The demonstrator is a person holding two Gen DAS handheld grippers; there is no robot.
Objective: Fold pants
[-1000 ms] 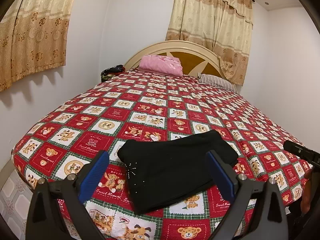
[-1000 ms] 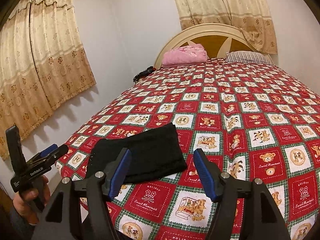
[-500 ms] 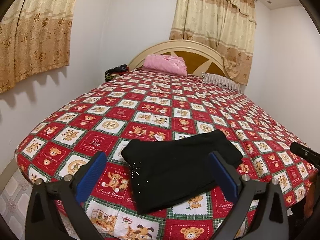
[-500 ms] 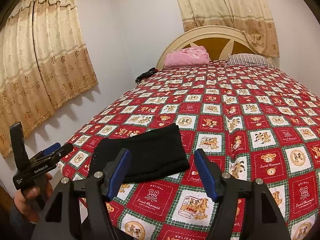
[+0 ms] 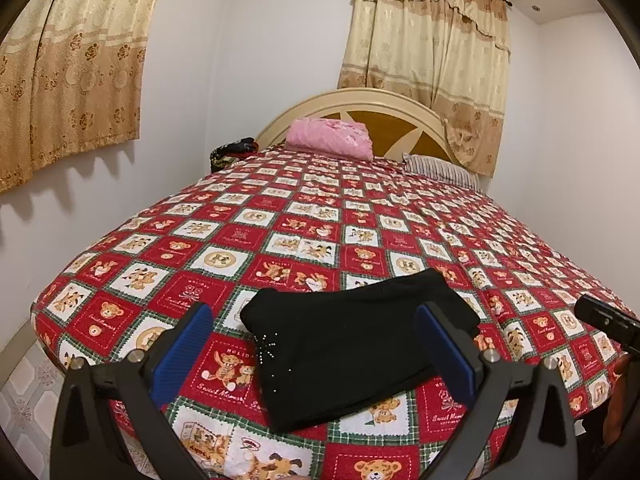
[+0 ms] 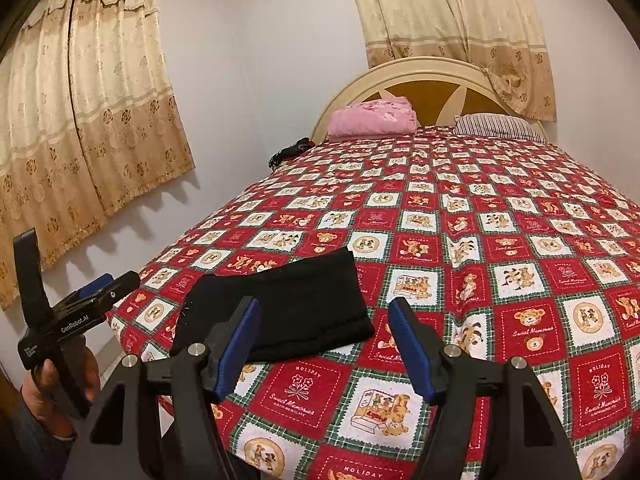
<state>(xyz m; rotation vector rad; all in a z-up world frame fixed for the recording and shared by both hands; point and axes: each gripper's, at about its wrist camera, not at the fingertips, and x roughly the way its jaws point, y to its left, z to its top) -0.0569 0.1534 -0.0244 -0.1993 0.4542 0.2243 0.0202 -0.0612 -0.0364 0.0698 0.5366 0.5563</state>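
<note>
Hovering over folded black pants (image 5: pixel 352 344) at the near-left corner of the bed (image 5: pixel 320 216)

Both hand-held grippers sit above the bed with blue fingers spread apart, gripping nothing: left hand-held gripper (image 5: pixel 320 356), right hand-held gripper (image 6: pixel 324 344). A pink pillow (image 5: pixel 330 142) lies far off by the headboard.

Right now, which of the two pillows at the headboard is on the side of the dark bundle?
The pink pillow, next to the dark bundle; the striped pillow lies flatter at the opposite side.
</note>
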